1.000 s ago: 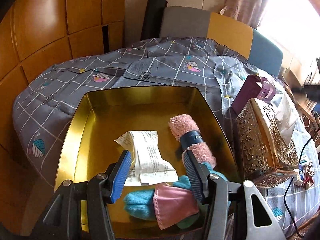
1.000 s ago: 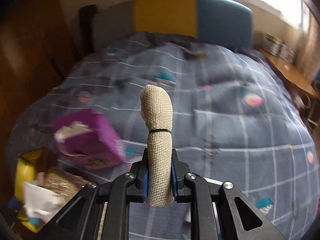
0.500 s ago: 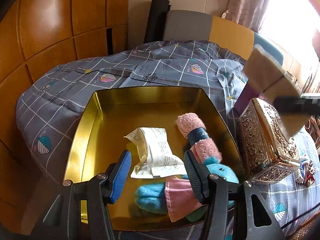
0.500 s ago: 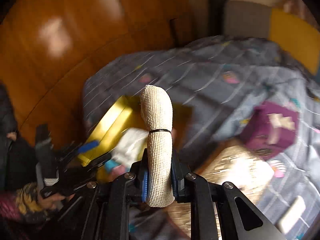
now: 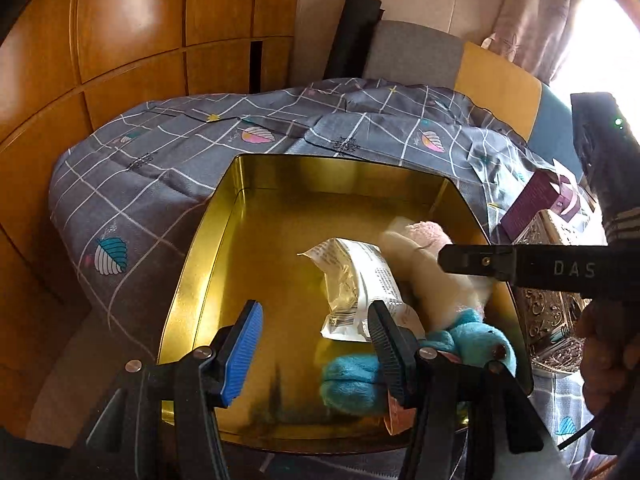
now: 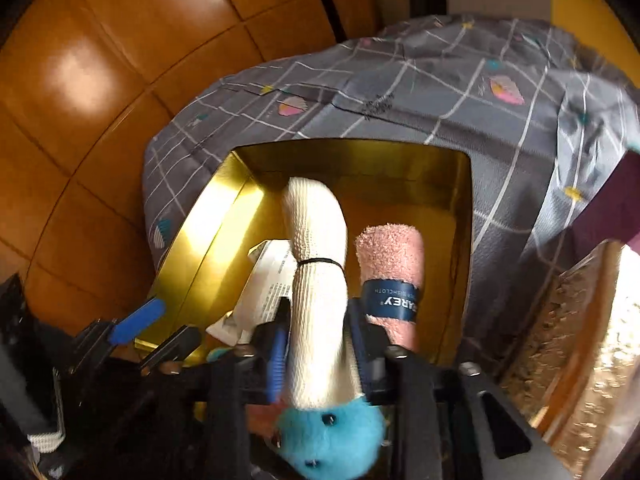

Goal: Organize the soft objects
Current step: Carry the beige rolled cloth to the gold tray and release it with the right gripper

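Note:
An open gold tin [image 5: 208,248] lies on the quilt and holds a white packet [image 5: 356,284], a pink towel roll [image 6: 390,260] and a blue plush toy [image 5: 472,344]. My right gripper [image 6: 316,320] hangs over the tin's near right part. Its jaws are opening, and a cream bandage roll [image 6: 316,280] stands between them, its lower end resting on the plush toy [image 6: 332,436]. The pads look just clear of the roll. My left gripper [image 5: 314,312] hovers open over the tin's near side with nothing between its fingers.
An ornate gold tissue box [image 5: 552,320] stands right of the tin, with a purple box [image 5: 536,200] behind it. The grey checked quilt [image 5: 160,168] covers the bed. Wood panelling [image 5: 120,40] runs along the left. A person's hand [image 5: 604,352] grips the right tool.
My right gripper swung the bandage roll from over the open quilt to above the tin, and its jaws have widened. The left gripper drifted a little across the tin.

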Action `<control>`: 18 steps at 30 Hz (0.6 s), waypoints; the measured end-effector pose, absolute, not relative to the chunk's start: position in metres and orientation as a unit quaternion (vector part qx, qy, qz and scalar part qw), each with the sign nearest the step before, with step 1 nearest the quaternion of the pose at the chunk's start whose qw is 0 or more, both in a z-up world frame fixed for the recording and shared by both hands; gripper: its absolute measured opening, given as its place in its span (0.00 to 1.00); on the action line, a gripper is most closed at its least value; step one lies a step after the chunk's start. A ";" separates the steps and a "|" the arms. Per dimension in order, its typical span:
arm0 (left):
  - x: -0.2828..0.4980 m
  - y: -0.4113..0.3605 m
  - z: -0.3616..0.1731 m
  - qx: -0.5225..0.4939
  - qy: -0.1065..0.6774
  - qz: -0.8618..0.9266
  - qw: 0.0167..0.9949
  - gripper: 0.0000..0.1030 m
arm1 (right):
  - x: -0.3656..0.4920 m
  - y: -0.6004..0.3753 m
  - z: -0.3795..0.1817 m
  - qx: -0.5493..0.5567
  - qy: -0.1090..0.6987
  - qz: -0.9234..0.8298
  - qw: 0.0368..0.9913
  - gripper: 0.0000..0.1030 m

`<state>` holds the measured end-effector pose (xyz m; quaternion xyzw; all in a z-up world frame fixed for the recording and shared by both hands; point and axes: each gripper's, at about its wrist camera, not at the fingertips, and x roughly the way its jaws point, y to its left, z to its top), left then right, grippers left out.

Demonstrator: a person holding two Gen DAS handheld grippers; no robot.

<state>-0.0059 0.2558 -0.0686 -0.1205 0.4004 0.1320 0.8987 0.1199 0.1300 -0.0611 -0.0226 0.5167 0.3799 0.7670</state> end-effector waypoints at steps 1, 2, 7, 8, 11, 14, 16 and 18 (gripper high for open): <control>-0.006 0.255 -0.069 -0.121 0.401 0.130 0.899 0.54 | 0.120 0.129 -0.063 -0.019 0.518 0.380 0.766 0.45; -0.005 0.254 -0.070 -0.121 0.402 0.127 0.899 0.54 | 0.121 0.128 -0.065 -0.013 0.521 0.381 0.764 0.50; -0.005 0.246 -0.067 -0.114 0.398 0.120 0.902 0.54 | 0.115 0.118 -0.064 -0.014 0.510 0.374 0.775 0.57; -0.005 0.244 -0.066 -0.112 0.397 0.118 0.903 0.54 | 0.113 0.115 -0.062 -0.017 0.503 0.370 0.781 0.57; -0.004 0.237 -0.064 -0.104 0.397 0.115 0.905 0.54 | 0.103 0.106 -0.053 -0.034 0.475 0.361 0.802 0.57; -0.003 0.232 -0.063 -0.100 0.398 0.109 0.905 0.54 | 0.093 0.099 -0.045 -0.054 0.448 0.348 0.822 0.61; -0.003 0.230 -0.062 -0.097 0.398 0.106 0.906 0.54 | 0.085 0.095 -0.041 -0.067 0.430 0.337 0.835 0.64; -0.002 0.227 -0.061 -0.094 0.398 0.103 0.907 0.54 | 0.077 0.091 -0.037 -0.080 0.412 0.328 0.846 0.65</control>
